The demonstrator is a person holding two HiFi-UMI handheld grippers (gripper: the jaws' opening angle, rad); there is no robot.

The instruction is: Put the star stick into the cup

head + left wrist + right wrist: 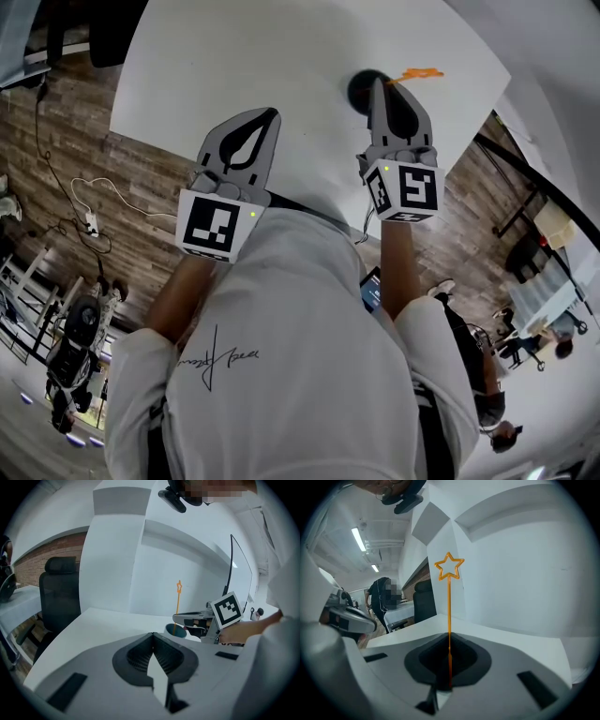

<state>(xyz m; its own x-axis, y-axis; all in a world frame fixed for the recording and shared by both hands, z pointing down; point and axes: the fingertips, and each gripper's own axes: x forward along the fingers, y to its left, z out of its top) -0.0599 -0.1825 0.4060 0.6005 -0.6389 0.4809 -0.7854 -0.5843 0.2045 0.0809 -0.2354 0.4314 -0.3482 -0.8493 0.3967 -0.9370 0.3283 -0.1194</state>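
On a white table [187,75], the right tongs [378,84] are gripping the orange star stick [449,602] upright, its lower end reaching the mouth of the dark cup [176,630]. The left tongs [153,637] are hovering nearby, closed and empty.

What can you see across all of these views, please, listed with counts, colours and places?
star stick: one, orange, upright between the right tongs' jaws, reaching down to the cup
cup: one, dark teal, on the table below the right tongs' tips
table: one, white, in front of the person
office chair: one, black, beside the table
floor: brown wood planks, around the table
bystander: one, dark clothes, standing beyond the table
left tongs: one, grey, shut and empty, held over the table
right tongs: one, grey, shut on the star stick
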